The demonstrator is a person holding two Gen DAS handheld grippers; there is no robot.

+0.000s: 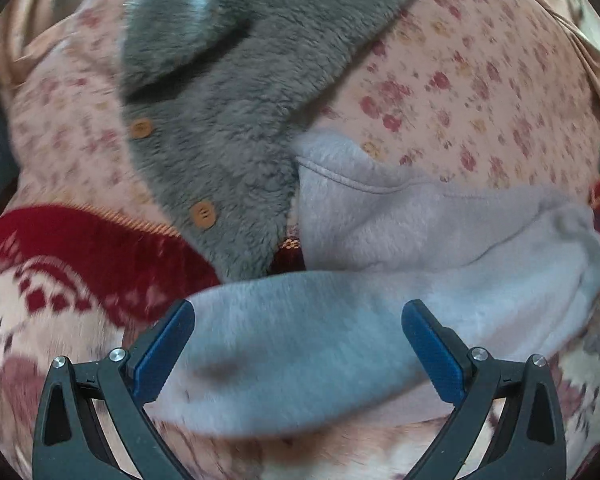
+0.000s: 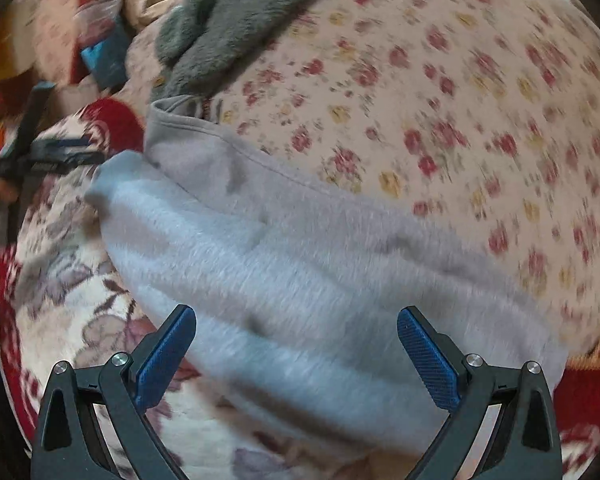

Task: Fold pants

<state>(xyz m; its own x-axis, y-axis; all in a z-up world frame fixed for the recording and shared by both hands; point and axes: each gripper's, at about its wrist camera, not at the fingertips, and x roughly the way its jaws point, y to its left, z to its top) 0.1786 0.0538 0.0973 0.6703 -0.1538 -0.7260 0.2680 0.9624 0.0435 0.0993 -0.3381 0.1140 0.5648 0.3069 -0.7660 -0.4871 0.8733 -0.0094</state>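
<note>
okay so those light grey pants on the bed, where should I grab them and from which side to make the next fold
Judging from how they lie, grip the light grey pants at the stitched hem edge, where the cloth is thin and flat. The rest is a thick rounded roll. Come from the floral sheet side with the open right hand-held gripper, sliding one finger under the hem. The dark grey fleece garment lies close beyond that end.

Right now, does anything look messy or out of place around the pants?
Yes. A dark grey fleece garment with wooden buttons lies rumpled, touching the light grey pants. Both grippers are open.
</note>
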